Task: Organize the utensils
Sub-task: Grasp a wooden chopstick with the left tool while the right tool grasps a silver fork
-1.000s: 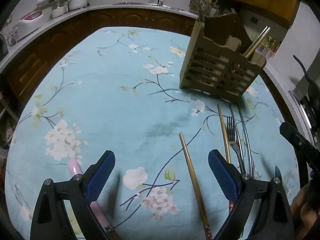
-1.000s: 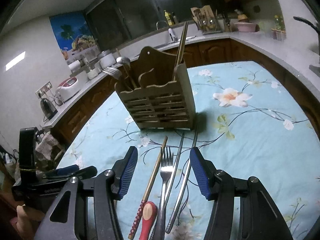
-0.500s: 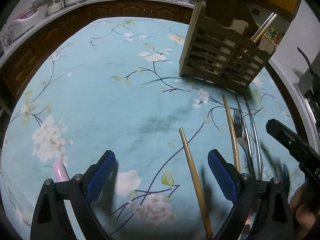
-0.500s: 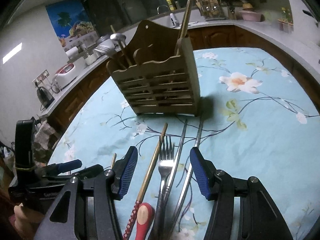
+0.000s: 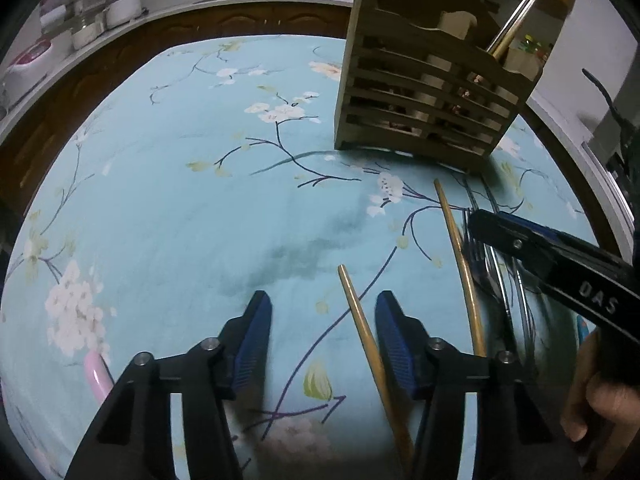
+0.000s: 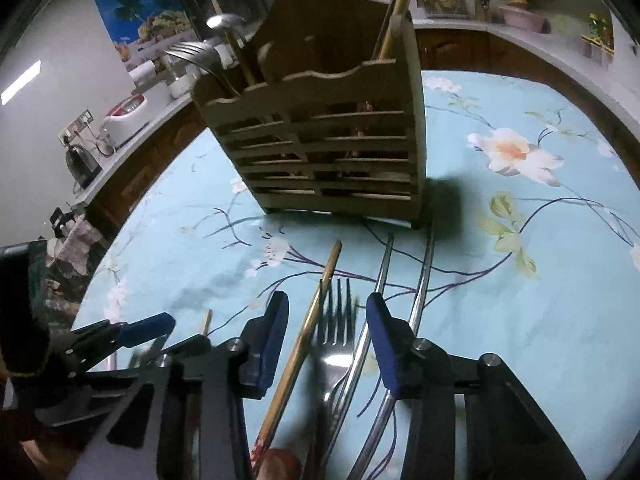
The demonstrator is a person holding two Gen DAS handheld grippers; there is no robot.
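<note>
A slatted wooden utensil holder (image 5: 424, 92) (image 6: 328, 140) stands on the blue flowered tablecloth (image 5: 180, 200), with chopsticks, a spoon and a fork upright in it. My left gripper (image 5: 324, 336) hangs low over the cloth, its jaws closing around a golden chopstick (image 5: 360, 320) that lies close to the right pad, untouched by the left one. My right gripper (image 6: 328, 336) is closing over a second golden chopstick (image 6: 308, 336), a steel fork (image 6: 336, 320) and a steel chopstick (image 6: 370, 332); no pad presses on them. Another steel chopstick (image 6: 420, 292) lies just outside.
A pink handle (image 5: 96, 372) lies at the cloth's near left and a red handle (image 6: 280, 460) under the right gripper. A person's hand (image 5: 592, 408) holds the right gripper. The counter behind carries a rice cooker (image 6: 124, 116), a kettle (image 6: 82, 164) and jars (image 5: 120, 4).
Both grippers have sunk and moved forward over the utensils toward the holder. Both pairs of jaws have narrowed, the left far more than the right.
</note>
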